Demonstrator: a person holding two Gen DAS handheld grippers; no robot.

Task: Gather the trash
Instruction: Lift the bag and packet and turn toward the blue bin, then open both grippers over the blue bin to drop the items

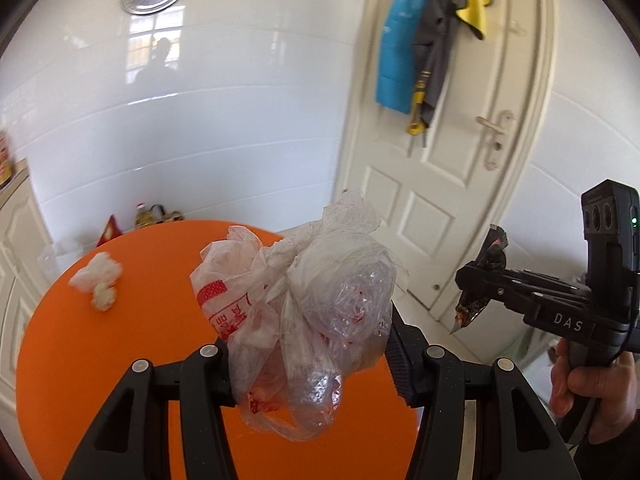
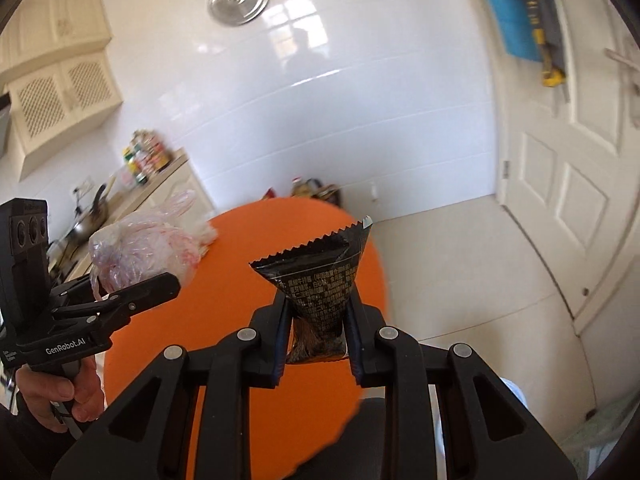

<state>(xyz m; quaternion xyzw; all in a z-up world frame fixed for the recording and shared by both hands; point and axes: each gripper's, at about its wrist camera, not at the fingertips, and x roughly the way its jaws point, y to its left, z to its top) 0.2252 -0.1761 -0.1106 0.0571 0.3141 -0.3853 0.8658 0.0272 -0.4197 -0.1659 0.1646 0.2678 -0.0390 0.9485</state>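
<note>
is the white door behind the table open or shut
Shut, as far as shows. The door sits flush in its frame, with no gap along the handle side.

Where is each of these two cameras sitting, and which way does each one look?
Left wrist view: sits on the left tongs, looking forward and down over the round orange table; they clamp a crumpled clear plastic bag. A crumpled white tissue lies beyond; the right tongs and a hand show at right.
Right wrist view: sits on the right tongs, facing the white tiled wall; they pinch a black foil wrapper. The left tongs and hand show at left.
Shared: table, wall, white door, both pieces of trash.
</note>
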